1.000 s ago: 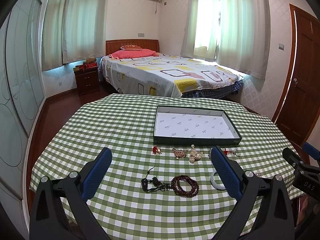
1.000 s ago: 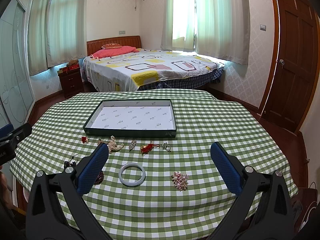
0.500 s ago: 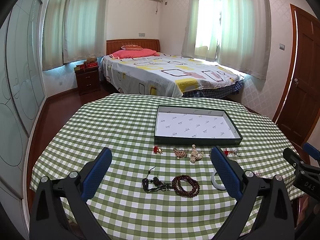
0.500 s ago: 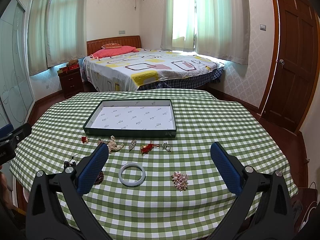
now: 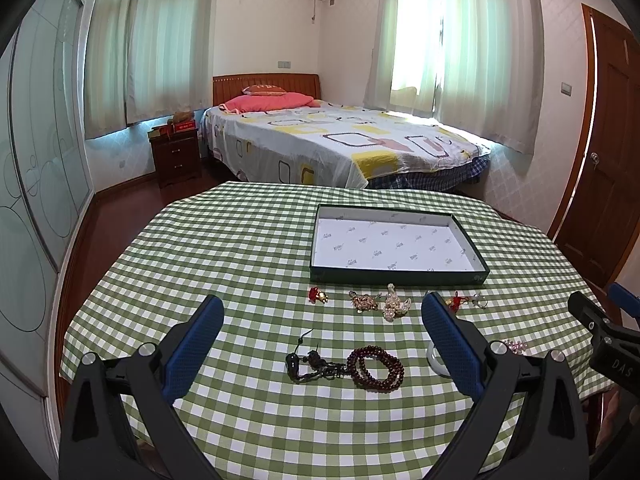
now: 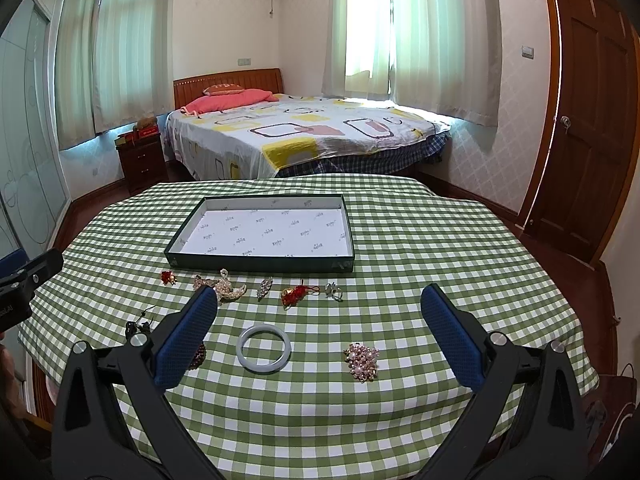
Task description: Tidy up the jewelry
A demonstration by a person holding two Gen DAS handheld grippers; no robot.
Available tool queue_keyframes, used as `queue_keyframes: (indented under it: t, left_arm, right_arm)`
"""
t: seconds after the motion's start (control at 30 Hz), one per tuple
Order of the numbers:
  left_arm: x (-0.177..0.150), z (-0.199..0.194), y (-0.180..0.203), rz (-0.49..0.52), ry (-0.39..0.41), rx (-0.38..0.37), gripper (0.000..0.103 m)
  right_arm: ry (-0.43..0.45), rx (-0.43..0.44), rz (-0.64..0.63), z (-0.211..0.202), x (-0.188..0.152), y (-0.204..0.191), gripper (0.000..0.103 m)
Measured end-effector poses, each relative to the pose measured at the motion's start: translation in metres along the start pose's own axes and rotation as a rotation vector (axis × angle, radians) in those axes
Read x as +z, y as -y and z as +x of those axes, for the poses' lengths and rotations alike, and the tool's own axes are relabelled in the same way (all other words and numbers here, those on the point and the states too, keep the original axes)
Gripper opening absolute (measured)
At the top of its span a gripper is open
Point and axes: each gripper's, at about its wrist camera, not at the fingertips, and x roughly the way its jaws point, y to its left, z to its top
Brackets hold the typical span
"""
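A shallow dark green box (image 5: pixel 400 278) (image 6: pixel 256 261) with a white lining sits on the green checked table. In front of it lies a row of small brooches, among them a red one (image 5: pixel 317 295) and a pearl one (image 5: pixel 395 303). Nearer lie a dark red bead bracelet (image 5: pixel 375 367) with a black pendant (image 5: pixel 308 364), a pale jade bangle (image 6: pixel 263 347) and a pink pearl brooch (image 6: pixel 362 361). My left gripper (image 5: pixel 322 346) is open and empty above the bracelet. My right gripper (image 6: pixel 318 336) is open and empty above the bangle.
The table's edge runs close on all sides. A bed (image 5: pixel 340 144) stands behind the table, a nightstand (image 5: pixel 176 156) to its left, a wooden door (image 6: pixel 592 120) at the right. The other gripper shows at the frame edge (image 5: pixel 600 336).
The left wrist view has shifted very slightly; nothing on the table has moved. Both grippers stay open.
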Motion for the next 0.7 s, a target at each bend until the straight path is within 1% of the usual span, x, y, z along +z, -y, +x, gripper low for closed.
queue_keyframes:
  t: [0.13, 0.2, 0.33, 0.47, 0.5, 0.6, 0.7]
  left_arm:
    - [-0.005, 0.014, -0.001, 0.012, -0.028, -0.002, 0.096]
    - [-0.01, 0.024, -0.002, 0.016, -0.052, 0.001, 0.096]
    - [-0.025, 0.054, -0.008, 0.022, -0.123, 0.013, 0.096]
    - [-0.043, 0.087, -0.017, 0.007, -0.203, 0.024, 0.096]
    - [-0.049, 0.098, -0.019, 0.01, -0.231, 0.027, 0.096]
    - [-0.062, 0.126, -0.024, 0.02, -0.281, 0.043, 0.096]
    - [-0.073, 0.146, -0.031, -0.005, -0.324, 0.039, 0.096]
  right_arm:
    - [-0.002, 0.008, -0.006, 0.014, -0.01, 0.001, 0.099]
    - [-0.019, 0.006, -0.009, 0.027, -0.018, 0.003, 0.099]
    - [-0.074, -0.002, -0.013, 0.057, -0.037, 0.007, 0.099]
    - [-0.152, -0.015, -0.028, 0.089, -0.057, 0.011, 0.099]
    - [-0.164, -0.014, -0.028, 0.093, -0.059, 0.01, 0.099]
    - [-0.205, -0.004, -0.018, 0.107, -0.066, 0.01, 0.099]
    - [-0.227, -0.003, -0.016, 0.116, -0.068, 0.012, 0.099]
